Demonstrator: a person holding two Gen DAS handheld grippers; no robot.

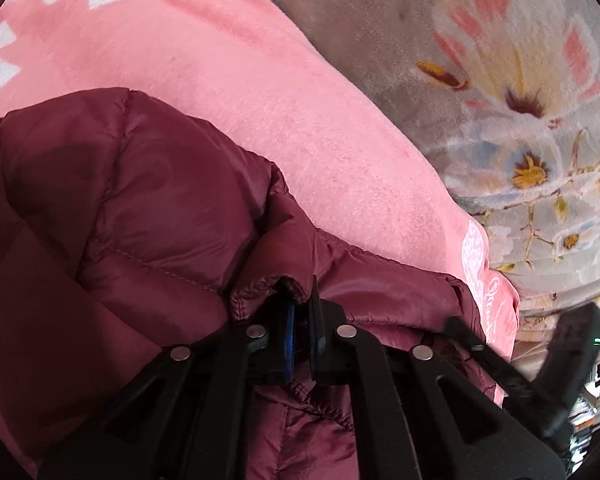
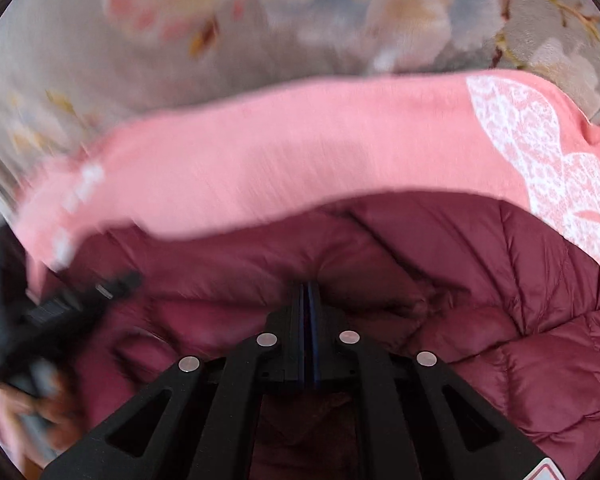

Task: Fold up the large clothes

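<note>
A maroon quilted puffer jacket point(image 1: 140, 200) lies bunched on a pink blanket point(image 1: 260, 92). My left gripper point(image 1: 302, 300) is shut on a hem edge of the jacket, fabric pinched between its jaws. In the right wrist view the same jacket point(image 2: 500, 320) fills the lower half, on the pink blanket point(image 2: 280, 160). My right gripper point(image 2: 309, 292) has its jaws pressed together against a jacket fold; whether fabric is caught between them is not visible. The left gripper point(image 2: 80, 300) shows blurred at the left edge of the right wrist view.
A grey floral plush bedspread point(image 1: 500, 100) lies under the pink blanket and also shows in the right wrist view point(image 2: 260, 20). The right gripper's black body point(image 1: 572, 360) shows at the lower right of the left wrist view, near the bed's edge.
</note>
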